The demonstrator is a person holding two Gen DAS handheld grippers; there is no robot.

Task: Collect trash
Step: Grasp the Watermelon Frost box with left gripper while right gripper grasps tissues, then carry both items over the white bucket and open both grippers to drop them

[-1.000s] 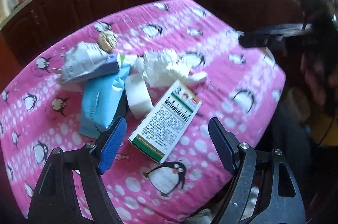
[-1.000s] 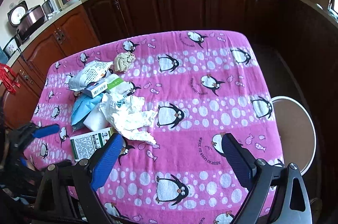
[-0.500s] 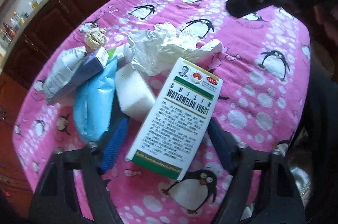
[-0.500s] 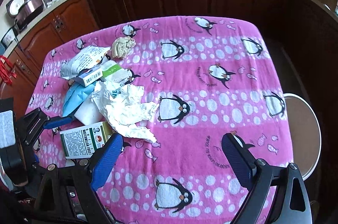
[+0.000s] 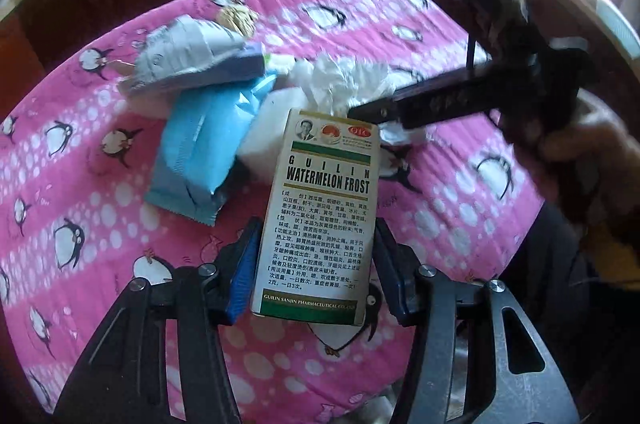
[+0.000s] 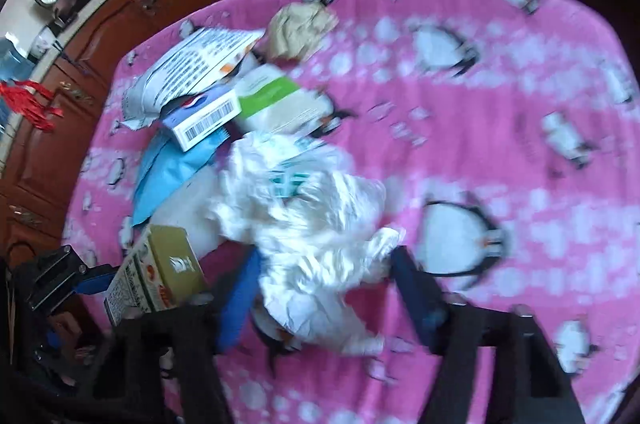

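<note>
A: The left gripper pinches the Watermelon Frost box near its bottom; lift straight, so the blue packet beside it stays

B: The right gripper is spread around the crumpled white plastic bag; the sponge block touches it

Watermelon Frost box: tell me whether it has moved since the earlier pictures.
Yes. The Watermelon Frost box has tilted up off the pink tablecloth, its far end raised, gripped by the left tongs.
</note>
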